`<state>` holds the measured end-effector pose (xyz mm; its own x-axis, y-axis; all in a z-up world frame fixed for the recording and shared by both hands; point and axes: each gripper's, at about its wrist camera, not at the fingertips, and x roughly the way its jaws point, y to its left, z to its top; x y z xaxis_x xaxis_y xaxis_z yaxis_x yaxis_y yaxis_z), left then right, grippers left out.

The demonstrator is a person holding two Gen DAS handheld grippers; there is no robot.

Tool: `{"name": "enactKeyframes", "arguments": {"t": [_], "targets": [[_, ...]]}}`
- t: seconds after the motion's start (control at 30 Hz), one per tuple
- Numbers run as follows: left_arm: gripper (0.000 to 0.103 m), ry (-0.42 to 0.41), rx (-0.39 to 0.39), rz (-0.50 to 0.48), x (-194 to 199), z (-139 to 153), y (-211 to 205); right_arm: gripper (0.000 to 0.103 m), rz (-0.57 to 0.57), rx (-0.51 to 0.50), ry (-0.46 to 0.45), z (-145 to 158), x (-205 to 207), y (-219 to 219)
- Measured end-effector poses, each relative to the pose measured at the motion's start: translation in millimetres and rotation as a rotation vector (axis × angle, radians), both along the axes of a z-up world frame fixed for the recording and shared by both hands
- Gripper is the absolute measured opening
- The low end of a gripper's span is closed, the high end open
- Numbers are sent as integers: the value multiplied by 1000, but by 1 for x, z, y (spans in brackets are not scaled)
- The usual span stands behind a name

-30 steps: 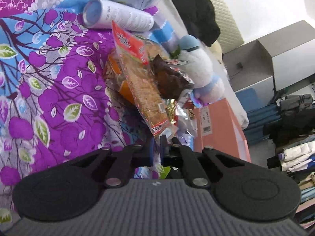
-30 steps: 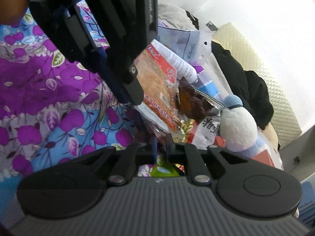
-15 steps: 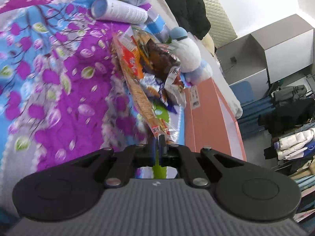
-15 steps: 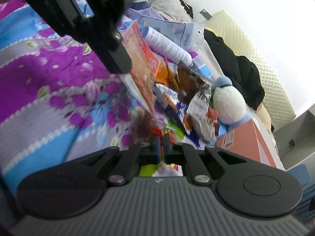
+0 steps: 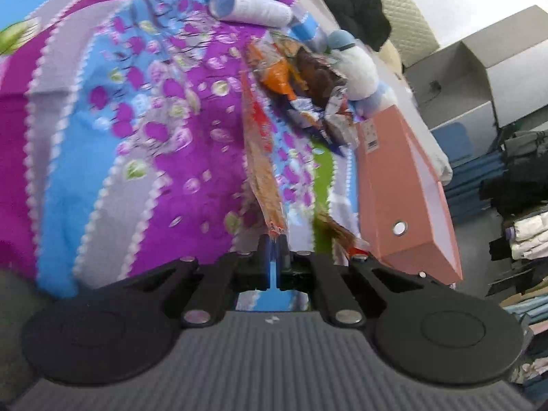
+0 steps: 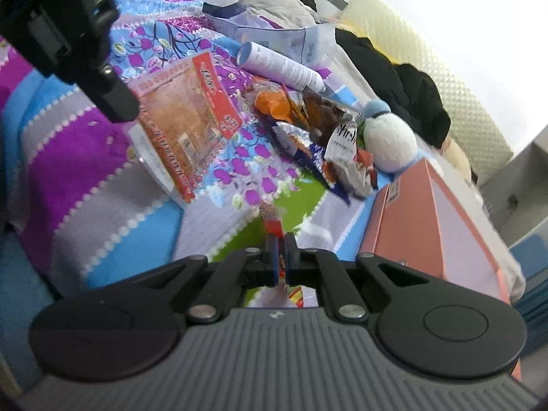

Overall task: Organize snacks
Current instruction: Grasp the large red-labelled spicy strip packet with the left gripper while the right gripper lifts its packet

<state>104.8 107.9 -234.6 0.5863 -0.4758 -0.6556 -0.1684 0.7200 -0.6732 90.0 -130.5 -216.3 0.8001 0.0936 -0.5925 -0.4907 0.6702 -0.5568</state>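
My left gripper point(image 5: 273, 239) is shut on the corner of a flat red-and-clear cracker packet point(image 5: 260, 157) and holds it above the bedspread; the packet also shows in the right wrist view point(image 6: 186, 116). My right gripper point(image 6: 281, 245) is shut on a small red snack packet point(image 6: 272, 221), seen edge-on. A heap of snack bags point(image 6: 308, 130) lies on the bed ahead, orange, brown and silver-blue ones; the heap also shows in the left wrist view point(image 5: 308, 96).
A pink box point(image 6: 431, 215) stands to the right on the bed, also in the left wrist view point(image 5: 400, 188). A white plush toy point(image 6: 388, 140), a white tube point(image 6: 281, 65), a plastic bag point(image 6: 274, 30) and dark clothes point(image 6: 411, 89) lie beyond. The purple-and-blue bedspread point(image 5: 120, 137) spreads left.
Both grippers have pulled back from the snack heap, each with its packet. The cracker packet has been lifted clear of the heap and now hangs to the left of it.
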Motion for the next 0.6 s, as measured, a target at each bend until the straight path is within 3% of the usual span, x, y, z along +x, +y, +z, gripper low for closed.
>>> {"name": "enactKeyframes", "arguments": {"t": [0.17, 0.23, 0.27, 0.3, 0.4, 0.43, 0.47, 0.6], "targets": [[6, 55, 89, 22, -8, 0, 4, 8, -47, 107, 88, 3, -9, -6], [25, 61, 117, 30, -9, -1, 5, 9, -75, 151, 126, 1, -8, -9], [53, 63, 137, 41, -10, -1, 5, 11, -99, 172, 149, -1, -7, -12], [73, 65, 156, 49, -9, 0, 5, 13, -123, 193, 174, -3, -6, -15], [84, 37, 214, 31, -8, 6, 0, 49, -171, 289, 231, -5, -5, -25], [87, 38, 236, 20, -6, 7, -4, 68, -182, 316, 235, -5, -5, -28], [89, 40, 256, 8, -3, 7, -8, 77, -190, 341, 234, -4, -6, -31], [91, 23, 353, -51, 12, 6, -28, 83, -232, 448, 233, -2, -5, -41]]}}
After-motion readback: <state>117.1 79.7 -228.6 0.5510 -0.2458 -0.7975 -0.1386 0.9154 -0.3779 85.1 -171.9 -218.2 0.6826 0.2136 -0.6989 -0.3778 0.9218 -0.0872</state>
